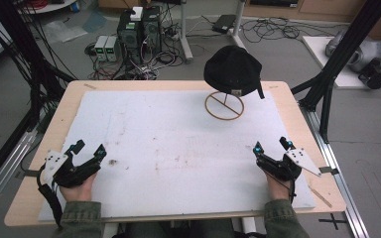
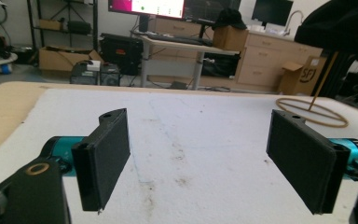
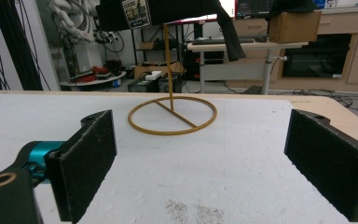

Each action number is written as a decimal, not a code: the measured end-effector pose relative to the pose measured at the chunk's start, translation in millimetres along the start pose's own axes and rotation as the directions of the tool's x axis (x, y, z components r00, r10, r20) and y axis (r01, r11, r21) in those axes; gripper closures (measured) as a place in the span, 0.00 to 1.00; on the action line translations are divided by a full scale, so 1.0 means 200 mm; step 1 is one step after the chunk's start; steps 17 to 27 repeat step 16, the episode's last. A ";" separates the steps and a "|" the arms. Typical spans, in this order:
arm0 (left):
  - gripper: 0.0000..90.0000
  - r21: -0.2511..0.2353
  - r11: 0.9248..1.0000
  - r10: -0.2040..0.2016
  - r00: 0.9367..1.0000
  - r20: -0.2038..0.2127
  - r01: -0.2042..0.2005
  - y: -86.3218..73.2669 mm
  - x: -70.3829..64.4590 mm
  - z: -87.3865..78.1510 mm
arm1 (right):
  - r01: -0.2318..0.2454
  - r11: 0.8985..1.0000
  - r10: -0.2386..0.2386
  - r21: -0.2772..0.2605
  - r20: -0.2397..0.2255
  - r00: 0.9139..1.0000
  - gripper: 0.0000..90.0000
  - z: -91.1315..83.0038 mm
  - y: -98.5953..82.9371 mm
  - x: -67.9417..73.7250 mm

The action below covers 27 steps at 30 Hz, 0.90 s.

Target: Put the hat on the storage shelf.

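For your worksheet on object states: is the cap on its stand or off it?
On: the cap sits atop the stand, clear of the table.

You see a black cap [image 1: 233, 70] on a mustard-yellow stand [image 1: 224, 105], over a stained white mat [image 1: 178, 148] on the tan worktop [image 1: 69, 99].

Even, soft overhead light is cast on the white mat [image 1: 178, 148]; shadows are faint; backgrounds are rendered slightly soft.
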State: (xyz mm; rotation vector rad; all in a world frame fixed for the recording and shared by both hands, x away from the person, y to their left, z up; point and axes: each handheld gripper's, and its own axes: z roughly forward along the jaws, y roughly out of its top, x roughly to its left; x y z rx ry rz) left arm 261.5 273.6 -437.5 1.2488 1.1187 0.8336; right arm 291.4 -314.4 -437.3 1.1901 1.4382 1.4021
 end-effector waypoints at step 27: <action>0.23 0.028 0.998 0.051 0.999 -0.009 -0.051 0.03 0.05 0.01 | -0.018 1.000 0.018 0.001 -0.009 1.000 0.09 0.00 0.00 -0.01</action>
